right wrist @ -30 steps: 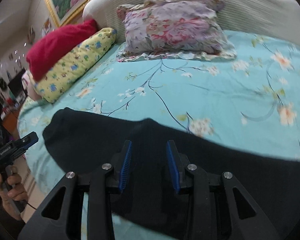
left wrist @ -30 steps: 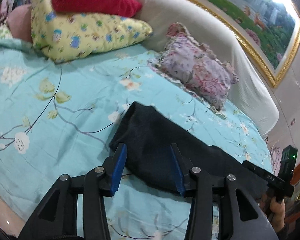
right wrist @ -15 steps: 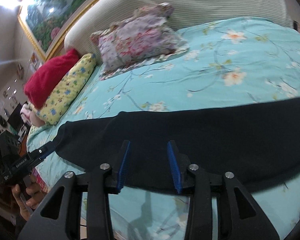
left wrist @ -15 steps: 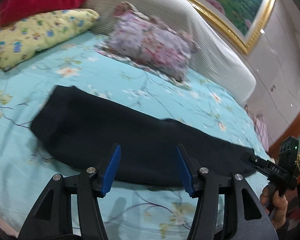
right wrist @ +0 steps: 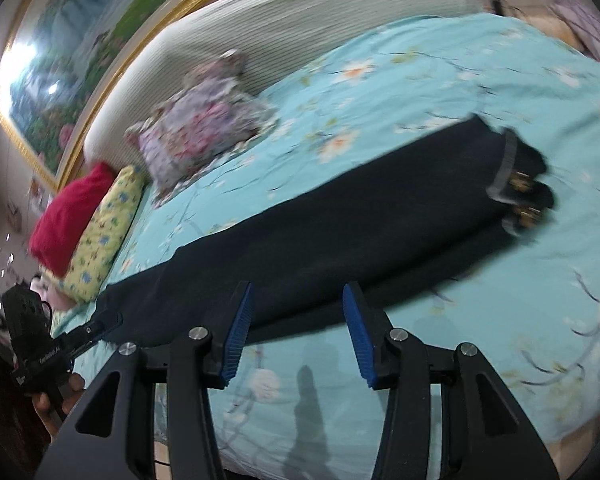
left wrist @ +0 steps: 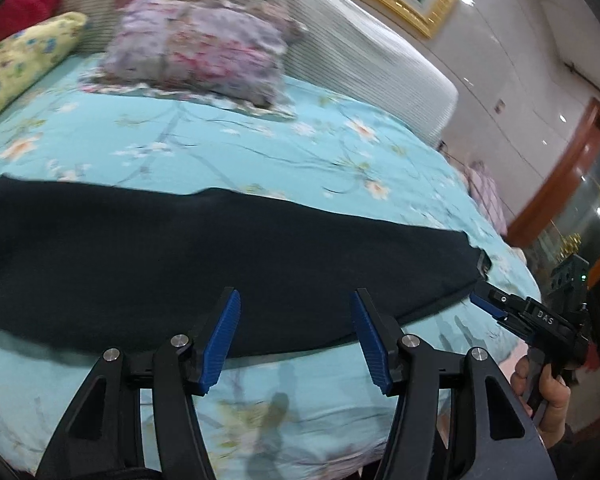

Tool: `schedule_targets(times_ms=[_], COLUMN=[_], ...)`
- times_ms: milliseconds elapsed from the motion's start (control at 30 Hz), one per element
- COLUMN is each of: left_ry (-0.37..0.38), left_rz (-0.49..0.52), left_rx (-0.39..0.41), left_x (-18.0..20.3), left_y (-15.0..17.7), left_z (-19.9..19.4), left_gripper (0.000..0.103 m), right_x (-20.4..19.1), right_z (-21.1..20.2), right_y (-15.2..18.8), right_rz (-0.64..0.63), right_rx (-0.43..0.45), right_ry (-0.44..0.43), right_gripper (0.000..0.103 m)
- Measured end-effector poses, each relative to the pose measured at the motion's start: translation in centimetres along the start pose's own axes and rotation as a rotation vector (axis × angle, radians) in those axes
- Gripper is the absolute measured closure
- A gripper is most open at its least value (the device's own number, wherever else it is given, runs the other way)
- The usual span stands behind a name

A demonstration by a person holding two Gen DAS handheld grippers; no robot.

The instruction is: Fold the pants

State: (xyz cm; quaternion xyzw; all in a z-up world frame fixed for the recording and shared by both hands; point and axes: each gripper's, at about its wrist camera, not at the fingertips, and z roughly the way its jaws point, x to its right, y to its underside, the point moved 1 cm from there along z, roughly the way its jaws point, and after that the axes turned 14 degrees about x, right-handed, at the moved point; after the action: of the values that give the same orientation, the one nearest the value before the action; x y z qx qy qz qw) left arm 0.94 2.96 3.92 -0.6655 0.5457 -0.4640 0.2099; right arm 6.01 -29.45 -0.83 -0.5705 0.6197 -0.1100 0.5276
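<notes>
From the left wrist view, the left gripper (left wrist: 296, 336) hung with its jaws spread wide and empty over the near edge of the bed (left wrist: 260, 148). The pants (left wrist: 220, 256) lay flat as one long dark strip along that edge, one leg seemingly folded onto the other. A second earlier this camera saw only one end of them close up; it had since pulled back and swung, taking in the whole length. The right gripper (left wrist: 485, 303) hovered beside the pants' right end.

From the right wrist view, the right gripper (right wrist: 296, 336) also stood open, holding nothing, having retreated likewise. The waistband (right wrist: 508, 168) lay toward the bed's right side. Both releases suggest the lengthwise fold was finished; a crosswise fold probably came next.
</notes>
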Motion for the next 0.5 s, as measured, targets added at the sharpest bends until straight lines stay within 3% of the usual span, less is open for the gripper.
schedule_targets(times_ms=[233,333,500], left_ry=[0.148,0.222,0.283], left_rz=[0.135,0.198,0.318], left_rx=[-0.076,-0.110,-0.158], left_x=[6.2,9.2,13.5], left_y=[-1.3,-2.2,-3.1], left_z=[4.6,6.8,10.9], left_gripper=[0.041,0.038,0.036], right_x=[4.2,6.0,8.3], right_z=[-2.3,-3.1,-3.6], right_y=[-0.6,-1.1,-1.6], right_rz=[0.098,0.142,0.198], right_rx=[0.052,0.082,0.102], right_ry=[0.067,0.107,0.137], right_gripper=[0.055,0.048,0.047])
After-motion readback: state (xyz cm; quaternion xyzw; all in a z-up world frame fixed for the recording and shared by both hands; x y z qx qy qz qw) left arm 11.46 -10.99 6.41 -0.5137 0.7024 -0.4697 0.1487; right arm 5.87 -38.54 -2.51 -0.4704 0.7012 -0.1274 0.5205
